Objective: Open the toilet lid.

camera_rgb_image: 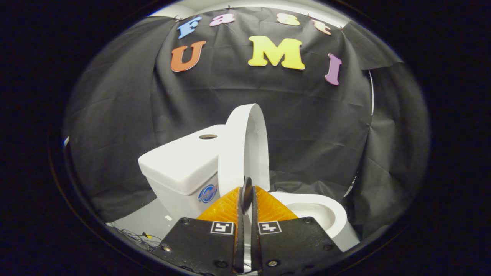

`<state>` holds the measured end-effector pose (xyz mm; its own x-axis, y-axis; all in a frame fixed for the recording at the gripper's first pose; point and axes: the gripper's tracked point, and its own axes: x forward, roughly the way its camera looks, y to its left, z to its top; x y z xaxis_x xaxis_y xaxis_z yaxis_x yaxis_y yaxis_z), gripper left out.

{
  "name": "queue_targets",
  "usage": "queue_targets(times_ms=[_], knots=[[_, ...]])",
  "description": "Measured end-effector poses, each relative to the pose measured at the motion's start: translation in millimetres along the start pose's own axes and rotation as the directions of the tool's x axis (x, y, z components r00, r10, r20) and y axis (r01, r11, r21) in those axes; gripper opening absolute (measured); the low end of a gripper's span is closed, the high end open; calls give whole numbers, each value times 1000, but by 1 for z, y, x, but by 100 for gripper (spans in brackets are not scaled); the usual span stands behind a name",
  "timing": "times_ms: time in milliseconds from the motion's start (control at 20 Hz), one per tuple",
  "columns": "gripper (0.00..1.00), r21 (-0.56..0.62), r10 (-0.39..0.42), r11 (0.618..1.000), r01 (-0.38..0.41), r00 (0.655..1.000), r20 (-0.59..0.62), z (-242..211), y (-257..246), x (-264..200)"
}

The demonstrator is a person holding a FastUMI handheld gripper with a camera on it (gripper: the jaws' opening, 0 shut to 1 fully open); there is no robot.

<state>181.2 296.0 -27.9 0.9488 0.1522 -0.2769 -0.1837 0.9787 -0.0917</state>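
The white toilet lid point(234, 153) stands raised almost upright, close to the tank point(180, 165). I see it nearly edge-on, and its near rim runs down into the narrow gap between my fingers. My gripper point(246, 191) is shut on that rim, with both fingertips point(242, 203) pressed against it. The open bowl point(314, 212) with its white rim lies just beyond and to the right of the fingers. The lid's lower part and its hinge are hidden behind the fingers.
The tank has a round hole in its top point(208, 136) and a blue sticker on its front point(208, 193). Black cloth walls close in behind and on both sides. Thin cables point(140, 237) lie on the pale floor to the left of the toilet base.
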Motion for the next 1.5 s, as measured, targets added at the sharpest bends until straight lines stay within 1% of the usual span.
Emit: queue_targets(times_ms=[150, 300, 400, 500, 600, 650, 750, 850, 900, 1000, 1100, 1300, 1400, 1500], knots=[[11, -51, -16, 999, 15, 1000, -10, -1, 4, 1], [12, -54, -5, 999, 1, 998, -64, -2, 3, 4], [18, -6, 37, 999, -38, 993, -114, -8, 1, 3], [22, 74, 89, 994, -81, 990, -111, -2, -1, -2], [34, 103, 100, 990, -94, 994, -51, 15, -10, -18], [50, 94, 101, 991, -100, 995, -14, 24, -14, -32], [67, 62, 95, 993, -100, 992, 79, 45, -28, -54], [83, 22, 81, 996, -87, 981, 174, 61, -46, -78], [83, 11, 75, 997, -79, 973, 218, 68, -55, -91], [92, 3, 69, 997, -72, 956, 284, 74, -75, -117], [100, 30, 47, 998, -60, 947, 317, 74, -101, -139], [100, 91, -32, 996, 1, 942, 335, 56, -162, -169], [100, 121, -75, 992, 36, 939, 337, 39, -195, -176], [100, 160, -132, 983, 84, 940, 314, 13, -227, -182]])
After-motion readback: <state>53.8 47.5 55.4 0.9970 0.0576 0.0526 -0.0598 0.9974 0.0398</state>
